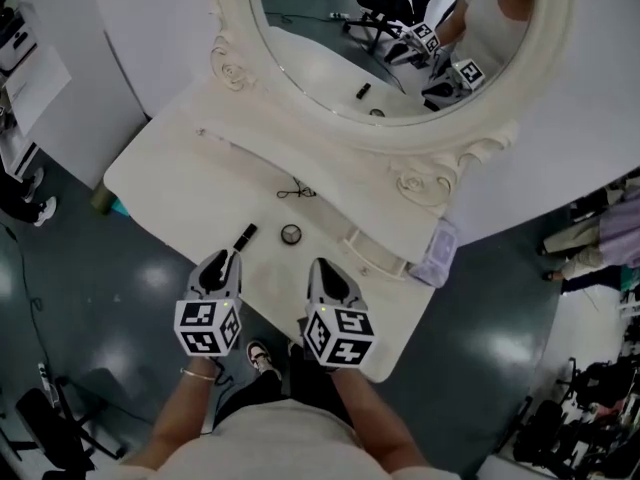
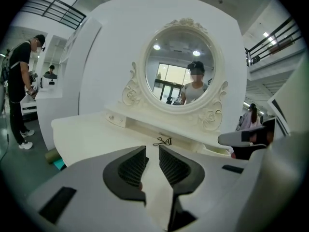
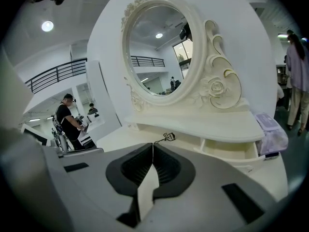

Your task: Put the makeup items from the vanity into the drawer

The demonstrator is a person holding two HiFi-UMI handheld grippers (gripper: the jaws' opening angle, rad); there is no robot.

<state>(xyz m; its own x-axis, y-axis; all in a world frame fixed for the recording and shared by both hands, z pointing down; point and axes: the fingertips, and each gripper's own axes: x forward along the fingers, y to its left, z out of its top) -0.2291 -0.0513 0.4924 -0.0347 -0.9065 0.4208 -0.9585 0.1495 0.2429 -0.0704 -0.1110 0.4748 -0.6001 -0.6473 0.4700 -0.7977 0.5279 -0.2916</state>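
On the white vanity (image 1: 180,158) lie a black eyelash curler (image 1: 296,191), a short black tube (image 1: 244,237) and a small round compact (image 1: 291,234). A small drawer (image 1: 378,253) under the mirror shelf stands pulled open at the right. My left gripper (image 1: 228,261) hovers at the front edge, just short of the black tube, open by a narrow gap with nothing between its fingers (image 2: 152,150). My right gripper (image 1: 316,267) is beside it, shut and empty (image 3: 153,146). The curler (image 2: 164,141) shows ahead of both (image 3: 168,137), and the open drawer (image 3: 227,151) to the right.
A large oval mirror (image 1: 400,38) in an ornate white frame rises behind the shelf. A pale purple packet (image 1: 438,253) rests at the shelf's right end. The dark floor drops away past the vanity's front and left edges. A person (image 2: 19,81) stands far off to the left.
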